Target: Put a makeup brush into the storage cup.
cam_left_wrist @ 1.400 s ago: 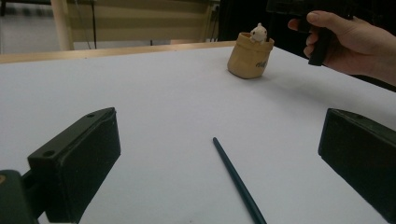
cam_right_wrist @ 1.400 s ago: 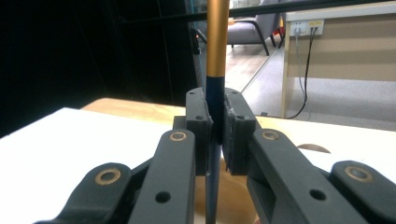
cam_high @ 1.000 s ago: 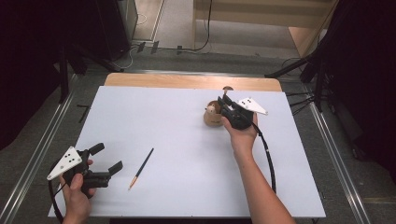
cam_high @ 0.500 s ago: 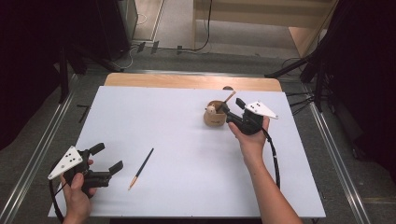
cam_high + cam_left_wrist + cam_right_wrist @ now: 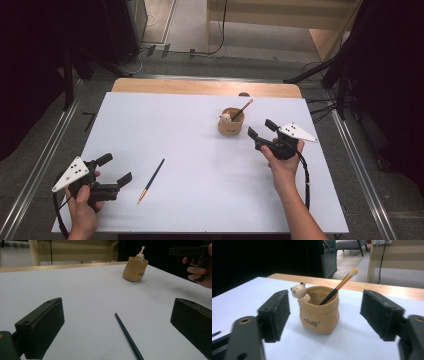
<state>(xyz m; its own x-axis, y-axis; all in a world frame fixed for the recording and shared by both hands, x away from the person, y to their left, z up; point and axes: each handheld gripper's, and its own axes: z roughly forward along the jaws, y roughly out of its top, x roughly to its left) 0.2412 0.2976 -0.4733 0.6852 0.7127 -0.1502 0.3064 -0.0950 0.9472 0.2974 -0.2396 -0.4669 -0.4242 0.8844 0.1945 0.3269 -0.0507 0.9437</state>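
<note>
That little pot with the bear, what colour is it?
The pot is tan, its bear cream; the right gripper view shows it best.

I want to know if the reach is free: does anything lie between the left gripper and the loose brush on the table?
No. In the high view, bare white table separates the open left gripper from the loose brush.
</note>
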